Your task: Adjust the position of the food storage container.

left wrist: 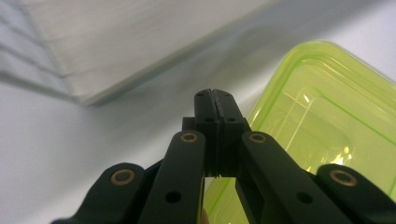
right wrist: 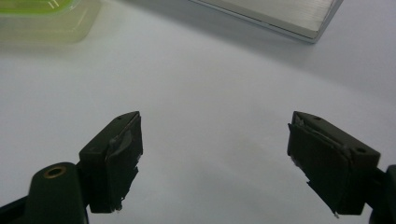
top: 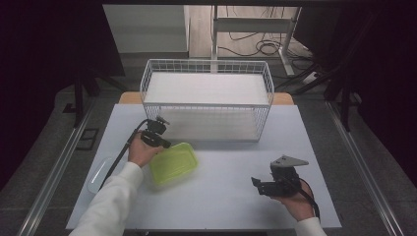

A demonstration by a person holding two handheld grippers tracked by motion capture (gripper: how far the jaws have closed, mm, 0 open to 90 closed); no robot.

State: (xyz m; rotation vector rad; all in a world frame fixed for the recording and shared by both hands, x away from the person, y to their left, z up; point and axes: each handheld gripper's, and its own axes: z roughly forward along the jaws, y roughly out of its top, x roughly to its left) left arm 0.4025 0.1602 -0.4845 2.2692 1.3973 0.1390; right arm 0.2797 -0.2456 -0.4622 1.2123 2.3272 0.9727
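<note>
green container [top: 173, 163] | translucent, rectangular, open-topped | flat on table, before wire basket

The container [top: 173, 163] is a translucent lime green — its ridges catch brighter yellow-green highlights. The wire basket [top: 206, 98] is white, a grid of thin bars, and the table [top: 231, 196] a pale, plain grey-white. Both grippers — left gripper [top: 156, 133], right gripper [top: 275, 184] — are black, with brass-coloured rivets.

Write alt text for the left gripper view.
The left gripper has its black jaws shut with nothing between them, beside a yellow-green plastic container on the pale table. A blurred white wire basket stands beyond.
</note>
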